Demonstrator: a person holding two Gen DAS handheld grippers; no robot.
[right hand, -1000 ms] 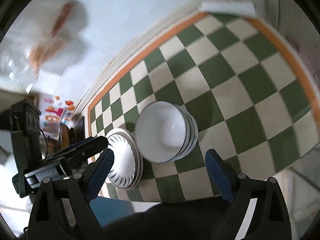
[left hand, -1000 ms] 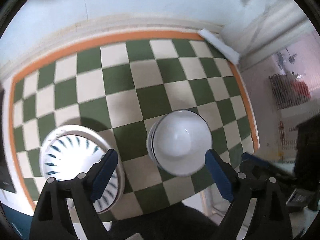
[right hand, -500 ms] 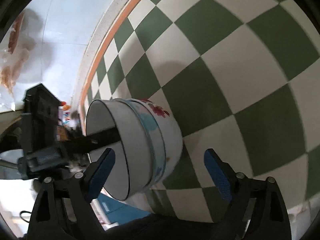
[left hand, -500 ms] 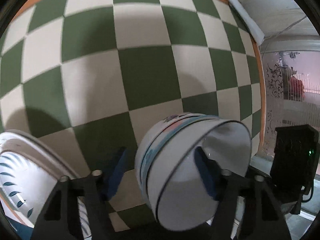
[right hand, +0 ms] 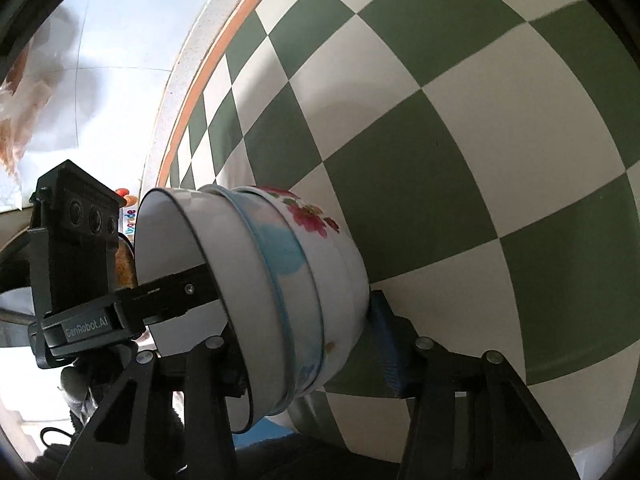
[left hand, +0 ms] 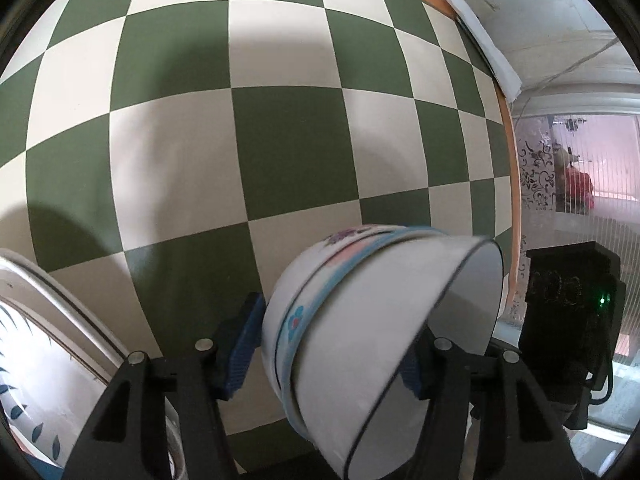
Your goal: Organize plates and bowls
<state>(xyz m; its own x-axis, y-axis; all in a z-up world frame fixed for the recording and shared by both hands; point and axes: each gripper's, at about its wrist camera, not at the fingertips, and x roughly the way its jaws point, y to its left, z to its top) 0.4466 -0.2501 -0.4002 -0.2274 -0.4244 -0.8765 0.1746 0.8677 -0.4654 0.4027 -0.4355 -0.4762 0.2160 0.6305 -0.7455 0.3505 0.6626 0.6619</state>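
Both hand-held grippers, L point(left hand: 326, 350) and R point(right hand: 304, 340), have just been closing and now pinch the nested bowl stack point(left hand: 372, 328) from opposite rims, prob. to lift it off desk point(left hand: 280, 128), plates point(left hand: 44, 344) at 8 o'clock.

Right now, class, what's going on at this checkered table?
A person holds a gripper in each hand, and both have just been closing on the stack of nested bowls from opposite sides. The left gripper and right gripper each straddle the stack's wall. The patterned plates sit beside it on the checkered tablecloth, untouched.
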